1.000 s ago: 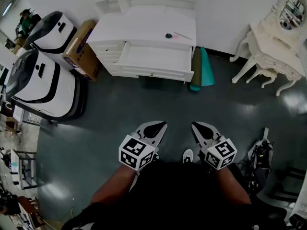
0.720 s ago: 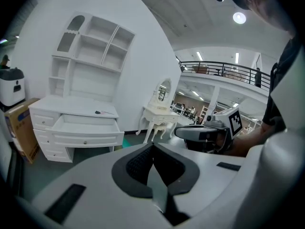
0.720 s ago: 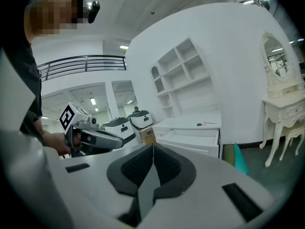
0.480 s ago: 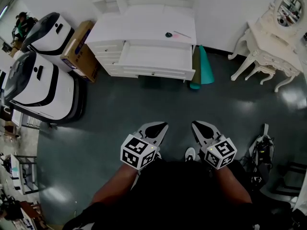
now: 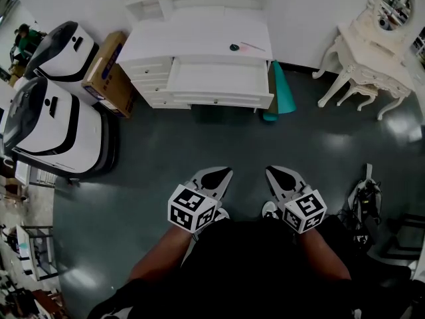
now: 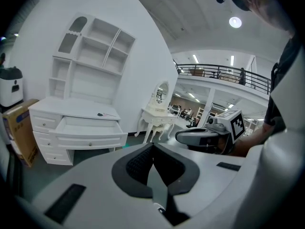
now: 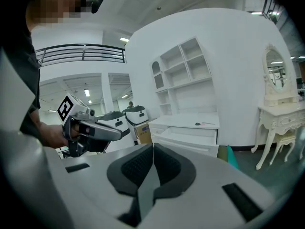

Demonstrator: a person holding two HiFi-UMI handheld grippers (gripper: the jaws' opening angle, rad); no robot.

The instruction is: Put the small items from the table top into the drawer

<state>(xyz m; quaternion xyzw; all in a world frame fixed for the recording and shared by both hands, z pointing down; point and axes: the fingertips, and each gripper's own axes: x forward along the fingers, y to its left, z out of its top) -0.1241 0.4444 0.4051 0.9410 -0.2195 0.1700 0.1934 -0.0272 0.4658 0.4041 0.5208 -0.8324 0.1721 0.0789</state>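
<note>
A white desk [image 5: 199, 42] stands far ahead across the floor, its middle drawer [image 5: 219, 80] pulled open. On the desk top lie a small dark round item [image 5: 234, 47] and a thin pink item [image 5: 253, 46] beside it. My left gripper [image 5: 217, 175] and right gripper [image 5: 277, 175] are held low near the person's body, well short of the desk, both shut with nothing between the jaws. The left gripper view shows the desk [image 6: 52, 112], the drawer [image 6: 88, 128] and the right gripper [image 6: 202, 137]. In the right gripper view the drawer [image 7: 188, 132] and the left gripper [image 7: 95, 130] appear.
Two large white machines [image 5: 50, 121] and a cardboard box [image 5: 108, 68] stand left of the desk. A teal roll [image 5: 284, 92] leans at the desk's right side. An ornate white dressing table [image 5: 372, 52] is at the far right. Black cables and gear [image 5: 362, 201] lie by my right.
The view has shifted a little toward the desk. Both grippers stay shut in about the same place in front of the body.
</note>
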